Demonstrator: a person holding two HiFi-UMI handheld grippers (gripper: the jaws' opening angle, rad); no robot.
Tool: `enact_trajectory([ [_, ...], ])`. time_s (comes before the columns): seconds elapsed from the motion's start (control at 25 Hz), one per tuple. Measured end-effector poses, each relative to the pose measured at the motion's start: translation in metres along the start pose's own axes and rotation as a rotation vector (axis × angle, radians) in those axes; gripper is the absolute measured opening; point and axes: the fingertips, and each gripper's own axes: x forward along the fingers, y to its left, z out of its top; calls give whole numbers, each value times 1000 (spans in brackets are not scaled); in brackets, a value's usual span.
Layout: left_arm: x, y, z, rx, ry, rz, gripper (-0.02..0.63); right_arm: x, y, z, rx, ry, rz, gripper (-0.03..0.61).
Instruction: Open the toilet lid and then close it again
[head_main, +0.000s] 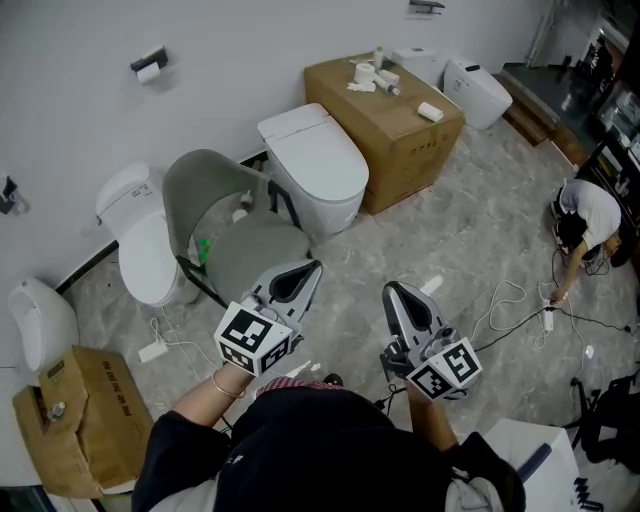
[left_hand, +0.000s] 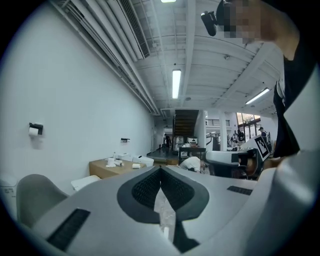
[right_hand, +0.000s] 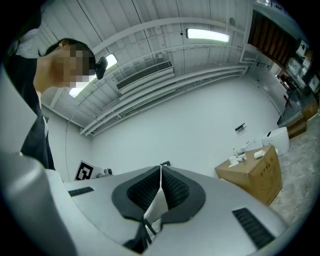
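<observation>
In front of the white toilet (head_main: 312, 165), lid down beside a cardboard box (head_main: 400, 120) with unreadable print, the head view shows the left gripper (head_main: 312, 268) and right gripper (head_main: 392, 290) clear of it, the left gripper view shows jaws together and empty, and the right gripper view shows the same.

Bright, even light fills the room. It comes from white ceiling tubes (left_hand: 176, 83) that burn out to plain white in both gripper views. In the head view the picture is sharp, and the white toilet (head_main: 315, 165) throws only a thin, soft shadow on the floor (head_main: 470, 230) right beside its base. Both gripper views are fisheye, with black corners and with walls and ceiling lines bowed toward the edges. Close to the lens, the left tongs (left_hand: 161, 170) and right tongs (right_hand: 160, 167) look soft, while the room behind them is clearer.
</observation>
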Motion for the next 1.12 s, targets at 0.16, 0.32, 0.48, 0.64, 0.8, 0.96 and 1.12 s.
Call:
enact_trajectory([
  [0.16,6,-6,1,27,15,6,3,-9,-6,-6,8,22,-9,22],
  [0.32,10,-6,1,26,20,6,5,-14,-14,-10,14,37,-26,23],
  [0.48,14,2,0,18,22,-5,4,-8,-19,-11,26,32,-40,23],
  [0.64,29,11,-3,2,18,-39,4,1,-28,-11,20,32,-61,23],
  [0.8,53,21,0,-9,7,-83,5,12,-46,-4,6,30,-97,23],
  [0.96,75,36,6,-17,-3,-105,5,29,-61,6,-12,27,-108,21],
  [1.12,91,51,6,-23,-2,-105,4,45,-77,7,-7,32,-105,23],
])
